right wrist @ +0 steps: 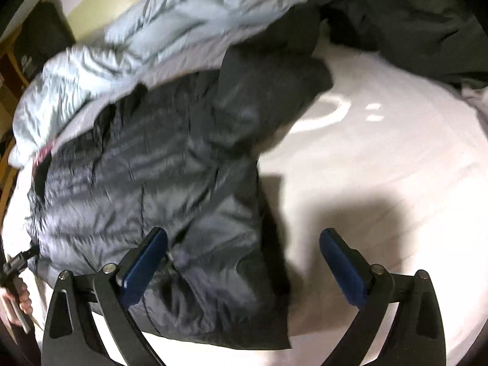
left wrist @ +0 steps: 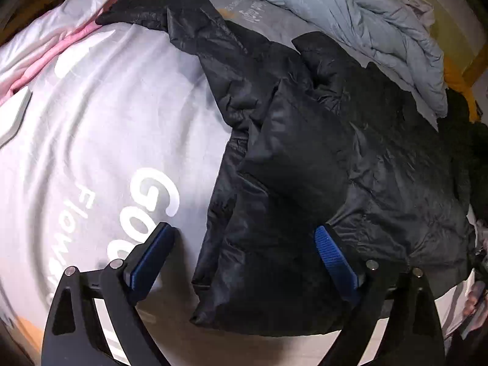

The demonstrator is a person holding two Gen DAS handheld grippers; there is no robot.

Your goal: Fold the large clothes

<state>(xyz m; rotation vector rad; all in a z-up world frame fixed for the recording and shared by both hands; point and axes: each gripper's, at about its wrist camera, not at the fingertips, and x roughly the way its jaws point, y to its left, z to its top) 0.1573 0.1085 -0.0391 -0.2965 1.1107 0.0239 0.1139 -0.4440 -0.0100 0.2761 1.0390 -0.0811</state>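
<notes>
While the jacket point(left wrist: 320, 158) lies rumpled on the sheet point(left wrist: 100, 116), folding looks barely begun. Left gripper point(left wrist: 244, 259) and right gripper point(right wrist: 244, 262) gape wide over its near edge, holding nothing.

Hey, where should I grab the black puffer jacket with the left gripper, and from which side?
Probably the black puffer jacket is best taken at its near hem corner, coming from the bare sheet side. There the edge is thin, lies flat and is free of other clothes, and the open left gripper already straddles that edge. Further up the fabric is bunched and thicker.
</notes>
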